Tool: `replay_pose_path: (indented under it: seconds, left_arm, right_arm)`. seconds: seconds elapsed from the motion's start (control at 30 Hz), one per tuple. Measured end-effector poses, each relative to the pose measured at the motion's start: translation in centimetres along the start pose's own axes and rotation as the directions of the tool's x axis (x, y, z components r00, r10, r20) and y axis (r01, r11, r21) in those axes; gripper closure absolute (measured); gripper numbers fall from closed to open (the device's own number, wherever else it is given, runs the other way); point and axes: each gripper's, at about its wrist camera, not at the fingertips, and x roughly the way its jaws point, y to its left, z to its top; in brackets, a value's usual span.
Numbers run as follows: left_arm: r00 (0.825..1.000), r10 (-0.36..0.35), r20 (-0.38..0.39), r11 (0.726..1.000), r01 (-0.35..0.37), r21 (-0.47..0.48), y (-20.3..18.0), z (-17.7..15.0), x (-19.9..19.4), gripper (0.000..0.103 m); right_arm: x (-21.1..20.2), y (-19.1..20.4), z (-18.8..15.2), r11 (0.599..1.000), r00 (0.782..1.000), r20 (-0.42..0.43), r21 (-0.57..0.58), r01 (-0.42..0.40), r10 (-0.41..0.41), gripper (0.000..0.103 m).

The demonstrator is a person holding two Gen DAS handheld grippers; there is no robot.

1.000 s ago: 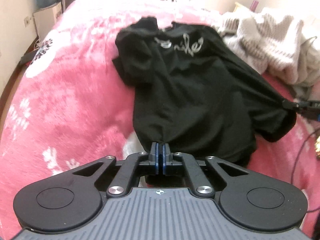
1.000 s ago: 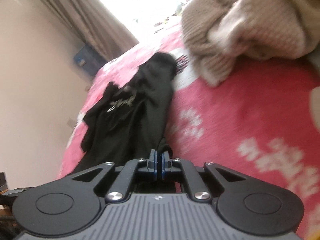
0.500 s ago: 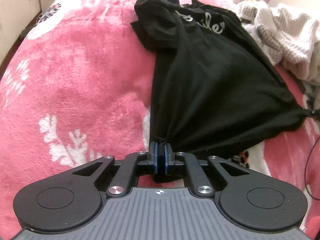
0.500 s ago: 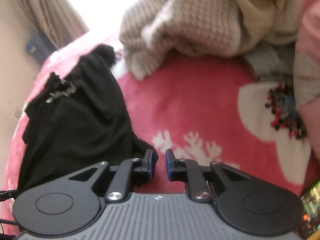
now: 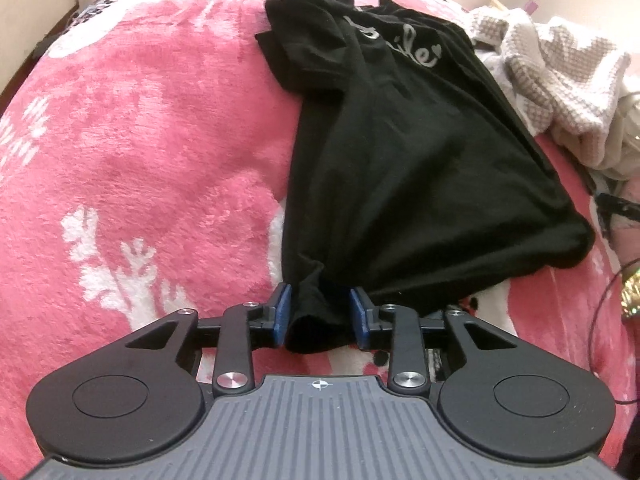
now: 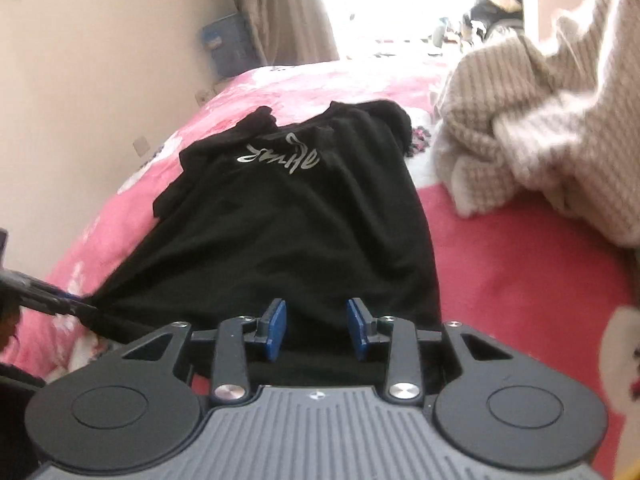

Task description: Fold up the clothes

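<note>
While the black T-shirt point(image 5: 420, 168) lies on the pink blanket point(image 5: 140, 152), my left tongs point(image 5: 320, 316) gape wide around its hem corner. My right tongs point(image 6: 316, 330) gape wide too.

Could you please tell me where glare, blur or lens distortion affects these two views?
Right wrist view: the window is blown out white, and the knitted sweater is smeared by blur. Left wrist view: evenly lit and sharper, though the fisheye bows the pink blanket at the edges.

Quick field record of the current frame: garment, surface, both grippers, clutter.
garment: black T-shirt, spread flat, silver script on chest
surface: pink blanket with white prints
left gripper: open, hem corner bunched between the pads
right gripper: open, over the hem's other end
clutter: beige knit pile beside the shirt, apart from it
</note>
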Motion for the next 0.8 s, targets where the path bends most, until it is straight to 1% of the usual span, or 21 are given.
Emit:
replay_pose_path:
  seconds: [0.07, 0.17, 0.33, 0.5, 0.57, 0.67, 0.73, 0.8]
  left_arm:
    - [1.0, -0.009, -0.005, 1.0, 0.009, -0.004, 0.0, -0.1, 0.0, 0.072]
    - [1.0, -0.019, -0.01, 1.0, 0.019, -0.005, 0.0, -0.3, 0.1, 0.071]
    - [1.0, -0.01, -0.003, 1.0, 0.01, 0.024, -0.5, -0.5, 0.5, 0.071]
    - [1.0, 0.006, 0.015, 0.999, -0.006, 0.044, -0.7, -1.0, 0.7, 0.071]
    - [1.0, 0.007, 0.022, 0.999, -0.007, 0.038, -0.7, -1.2, 0.7, 0.071]
    - [1.0, 0.011, 0.026, 0.999, -0.012, 0.032, -0.7, -1.2, 0.8, 0.071]
    - [0.999, 0.015, 0.028, 0.999, -0.016, 0.037, -0.8, -1.2, 1.0, 0.071]
    - [0.999, 0.019, 0.031, 0.999, -0.021, 0.046, -0.9, -1.3, 1.1, 0.071]
  right_arm:
    - [0.1, -1.8, 0.0, 0.996, 0.999, 0.008, 0.084, 0.033, -0.034, 0.064]
    - [0.6, -5.0, -0.1, 0.976, 0.998, 0.006, 0.211, 0.063, -0.066, 0.063]
    - [2.3, -6.6, -1.2, 0.951, 0.999, -0.052, 0.31, 0.005, 0.012, 0.062]
    - [4.0, -7.9, -2.5, 0.913, 0.989, -0.104, 0.405, -0.053, 0.103, 0.062]
    - [3.8, -7.4, -3.4, 0.915, 0.984, -0.133, 0.4, -0.054, 0.116, 0.062]
    - [2.7, -6.2, -5.0, 0.921, 0.982, -0.157, 0.387, -0.038, 0.107, 0.061]
    - [2.1, -5.7, -5.4, 0.926, 0.984, -0.156, 0.376, -0.023, 0.088, 0.061]
    - [1.5, -4.9, -5.0, 0.941, 0.989, -0.138, 0.338, 0.004, 0.045, 0.061]
